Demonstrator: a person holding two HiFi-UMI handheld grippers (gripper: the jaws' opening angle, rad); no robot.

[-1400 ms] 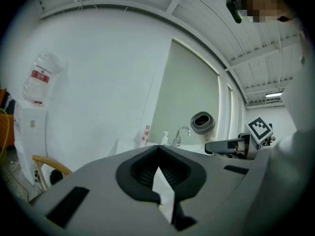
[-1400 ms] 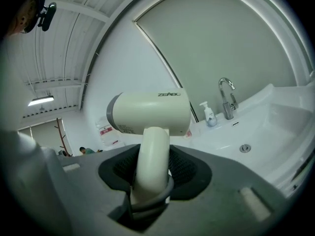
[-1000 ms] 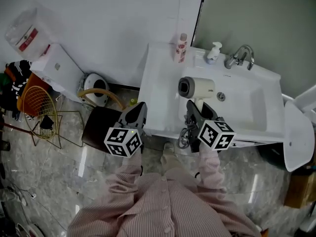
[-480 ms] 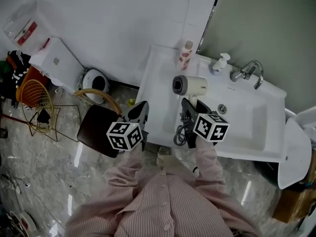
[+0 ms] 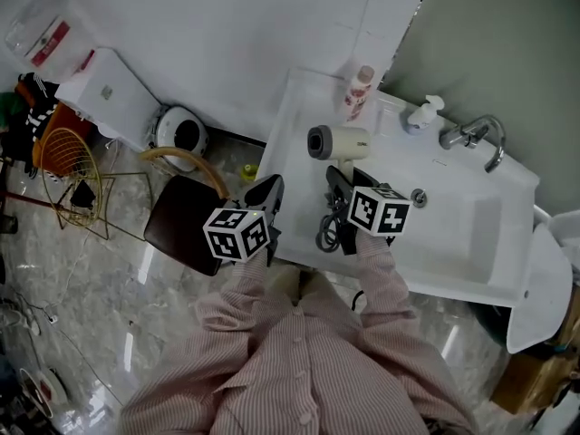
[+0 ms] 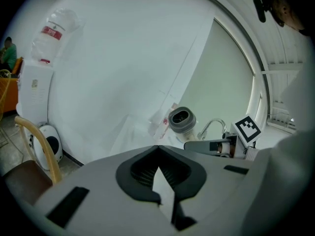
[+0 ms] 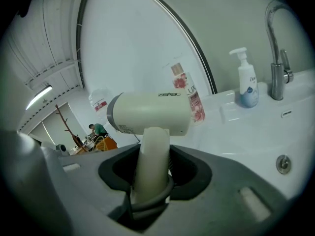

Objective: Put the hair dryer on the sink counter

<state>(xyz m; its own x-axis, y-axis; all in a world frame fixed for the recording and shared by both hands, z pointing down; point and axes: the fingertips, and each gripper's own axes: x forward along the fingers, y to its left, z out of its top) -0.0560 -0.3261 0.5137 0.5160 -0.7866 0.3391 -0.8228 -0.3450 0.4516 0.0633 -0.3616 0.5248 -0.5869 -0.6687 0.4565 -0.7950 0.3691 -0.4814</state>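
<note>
The cream hair dryer hangs with its barrel level over the left part of the white sink counter. My right gripper is shut on its handle; in the right gripper view the handle stands between the dark pads, under the barrel. The grey cord hangs coiled below the grip. My left gripper stays off the counter's front left edge, shut, with nothing in it. From there the dryer's nozzle shows.
The basin lies right of the dryer, with the faucet, a soap dispenser and a pink bottle along the back. A dark stool and a wire basket stand on the floor at the left.
My right gripper has carried the hair dryer leftward, from over the basin's left edge to over the flat counter. The left gripper stays beside the counter's front corner.
</note>
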